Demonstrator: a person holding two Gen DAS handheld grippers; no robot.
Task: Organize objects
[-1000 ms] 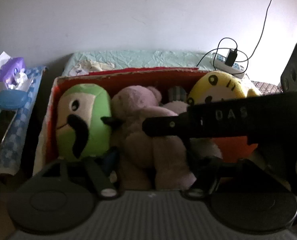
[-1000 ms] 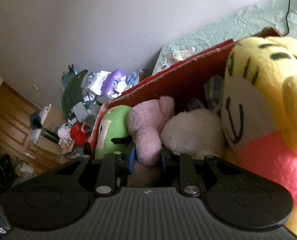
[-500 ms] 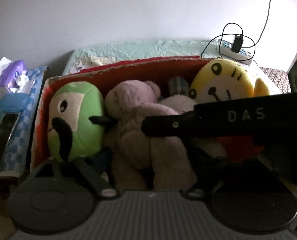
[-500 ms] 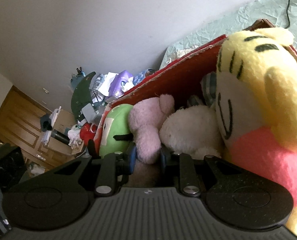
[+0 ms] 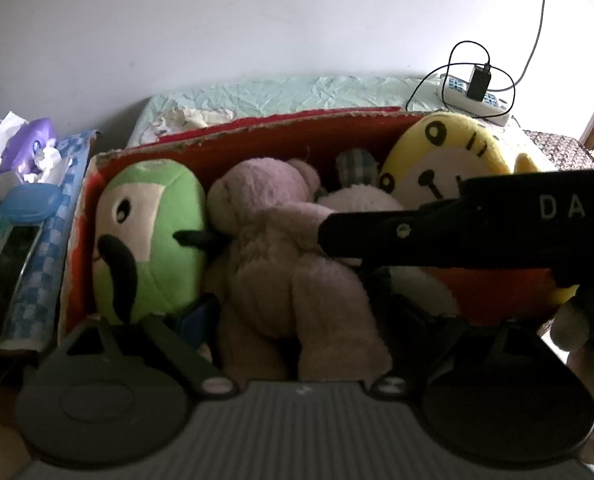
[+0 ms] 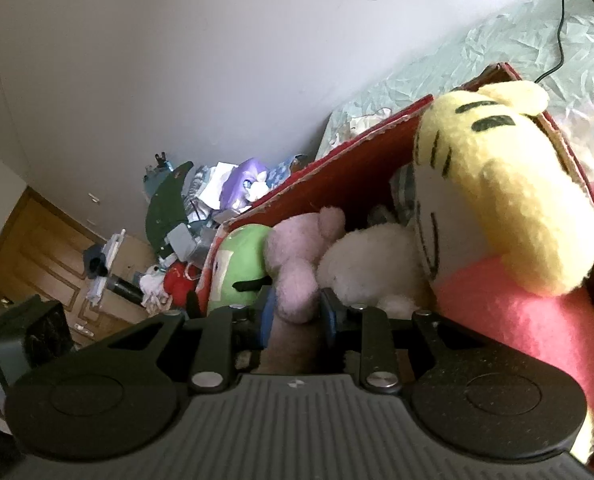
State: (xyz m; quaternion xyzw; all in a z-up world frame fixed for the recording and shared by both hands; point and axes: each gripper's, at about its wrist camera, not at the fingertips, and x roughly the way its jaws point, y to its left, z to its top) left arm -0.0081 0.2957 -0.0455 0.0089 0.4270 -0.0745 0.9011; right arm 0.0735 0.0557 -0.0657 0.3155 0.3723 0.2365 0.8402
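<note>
Red box [image 5: 257, 140]; green [image 5: 153, 236], pink [image 5: 281, 264], yellow [image 5: 441, 160] plushies w/ black marks.

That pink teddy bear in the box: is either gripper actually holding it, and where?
Yes. The right gripper is shut on the pink teddy bear by a limb. The left gripper is opening around it, not pressing.

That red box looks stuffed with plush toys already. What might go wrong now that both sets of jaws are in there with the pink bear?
The right gripper is shut on the pink plush bear while the left gripper jaws are opening around it, so the bear may swing or twist. The red cardboard box is packed tight: the green plush toy or white plush toy might snag. The yellow tiger plush rises above the rim and could tip out.
</note>
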